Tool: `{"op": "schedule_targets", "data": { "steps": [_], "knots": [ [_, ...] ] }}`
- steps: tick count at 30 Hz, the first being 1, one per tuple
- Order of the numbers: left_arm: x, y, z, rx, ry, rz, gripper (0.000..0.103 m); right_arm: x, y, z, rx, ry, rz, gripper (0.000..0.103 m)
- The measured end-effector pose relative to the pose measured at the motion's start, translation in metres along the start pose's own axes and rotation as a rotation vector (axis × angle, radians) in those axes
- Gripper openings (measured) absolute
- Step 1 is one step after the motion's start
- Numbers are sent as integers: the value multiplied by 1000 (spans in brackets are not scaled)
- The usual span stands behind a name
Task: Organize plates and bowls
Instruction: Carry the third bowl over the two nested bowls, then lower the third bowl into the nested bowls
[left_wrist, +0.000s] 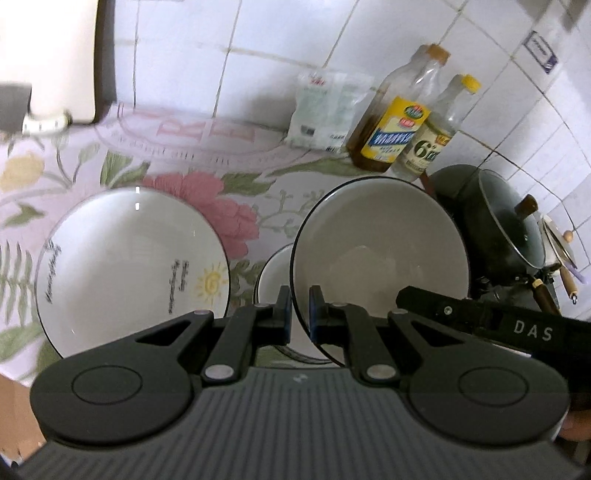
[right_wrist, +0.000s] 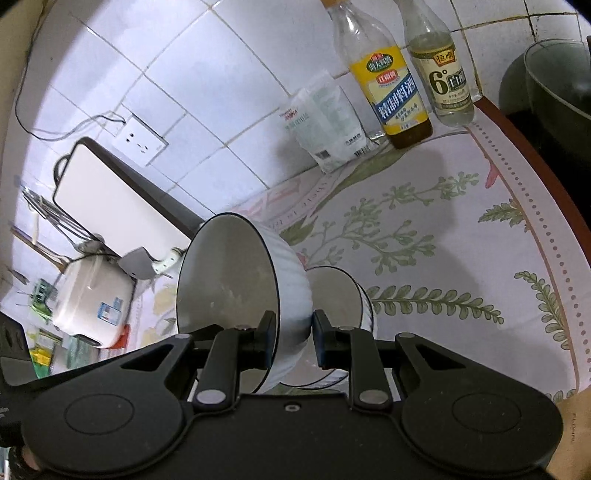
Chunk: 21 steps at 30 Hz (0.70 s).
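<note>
My left gripper (left_wrist: 299, 310) is shut on the rim of a white black-rimmed plate (left_wrist: 380, 266), held tilted above the floral cloth. Below it a white bowl (left_wrist: 273, 280) stands on the cloth. A second plate (left_wrist: 125, 269) with a sun drawing lies to the left. My right gripper (right_wrist: 293, 334) is shut on the wall of a ribbed white bowl (right_wrist: 236, 291), tilted on its side and lifted. Behind that bowl another white bowl (right_wrist: 340, 295) stands on the cloth. The right gripper's black body (left_wrist: 517, 321) shows in the left wrist view, beside the held plate.
Two bottles (left_wrist: 391, 122) (right_wrist: 391, 81) and a white bag (left_wrist: 325, 110) stand against the tiled wall. A black pot with a glass lid (left_wrist: 498, 221) sits at the right. A white appliance (right_wrist: 92, 295), a tray (right_wrist: 118, 199) and a wall socket (right_wrist: 140, 140) are at the left.
</note>
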<state>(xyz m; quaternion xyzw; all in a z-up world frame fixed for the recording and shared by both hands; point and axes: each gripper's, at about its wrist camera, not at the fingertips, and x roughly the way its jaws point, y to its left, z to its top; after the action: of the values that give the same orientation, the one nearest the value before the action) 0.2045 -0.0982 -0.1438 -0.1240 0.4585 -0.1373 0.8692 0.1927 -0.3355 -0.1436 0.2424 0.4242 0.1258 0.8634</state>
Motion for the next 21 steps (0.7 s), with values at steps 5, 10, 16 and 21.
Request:
{"op": "schedule_targets", "data": {
  "steps": [5,10,16,21],
  "knots": [
    [26,5,-6,-19,7,58,8,21,2,-6,-27,26,-67,26],
    [39,14,-6,-43,50,47,8,33,-2,-6,-24,53,-98,26],
    [45,11,-7,-7,50,79,8,42,9,-12,-103,55,-164,26],
    [46,13,-6,-7,53,66,8,43,11,-13,-127,41,-183,25]
  ]
}}
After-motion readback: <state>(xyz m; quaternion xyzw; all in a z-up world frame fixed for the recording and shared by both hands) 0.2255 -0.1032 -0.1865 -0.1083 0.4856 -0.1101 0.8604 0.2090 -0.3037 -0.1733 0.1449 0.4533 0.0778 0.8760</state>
